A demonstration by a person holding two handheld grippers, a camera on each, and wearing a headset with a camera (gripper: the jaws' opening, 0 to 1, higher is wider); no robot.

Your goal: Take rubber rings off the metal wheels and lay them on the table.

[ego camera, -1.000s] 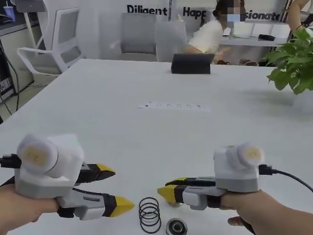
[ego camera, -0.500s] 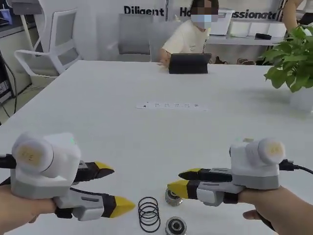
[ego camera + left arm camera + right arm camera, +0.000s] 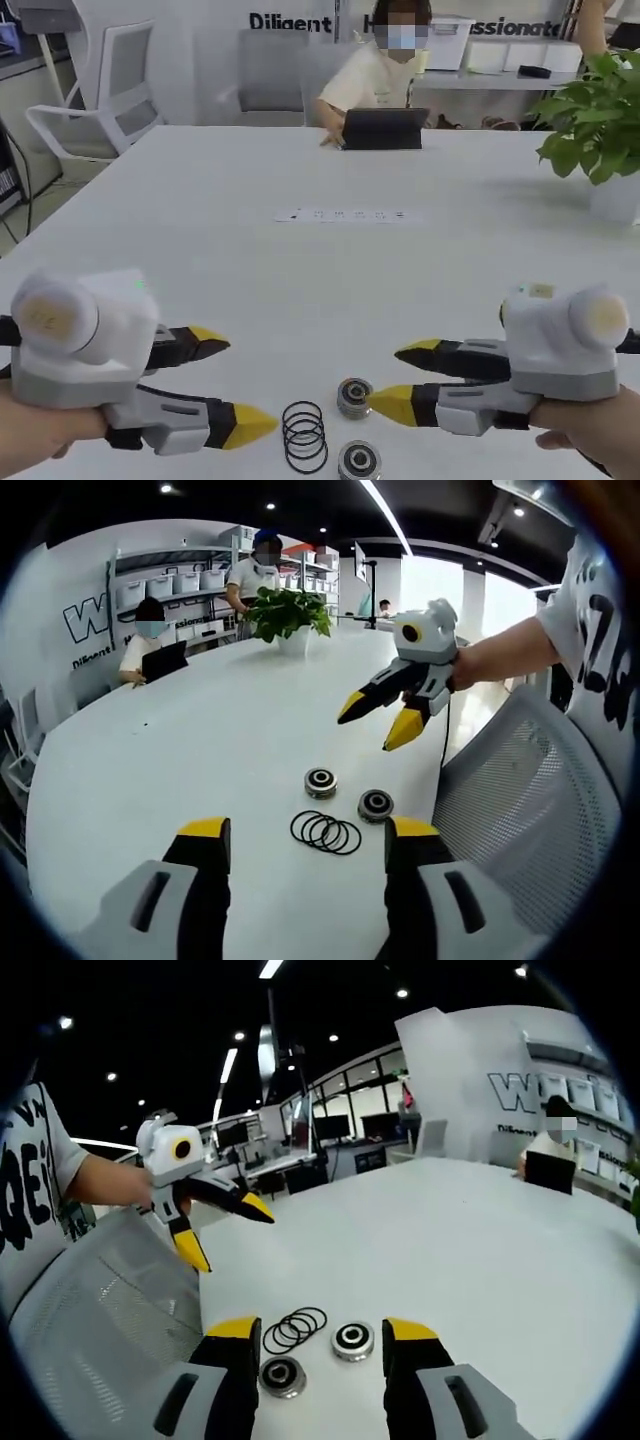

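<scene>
The rubber rings (image 3: 305, 436) lie flat on the white table (image 3: 300, 270) close to its near edge. They form an overlapping chain whose long axis runs near to far. Just right of them, the far wheel (image 3: 354, 396) and the near wheel (image 3: 359, 460) lie flat with their bores pointing up. The left gripper (image 3: 238, 385) at the left and the right gripper (image 3: 392, 377) at the right point inward toward each other. Each has its jaws spread apart and holds nothing.

On the desk (image 3: 300, 270) before me, the rubber rings (image 3: 305, 436) lie between my left gripper (image 3: 247, 385) and right gripper (image 3: 386, 377). One metal wheel (image 3: 354, 396) sits just right of them, behind the other wheel (image 3: 359, 460).
</scene>
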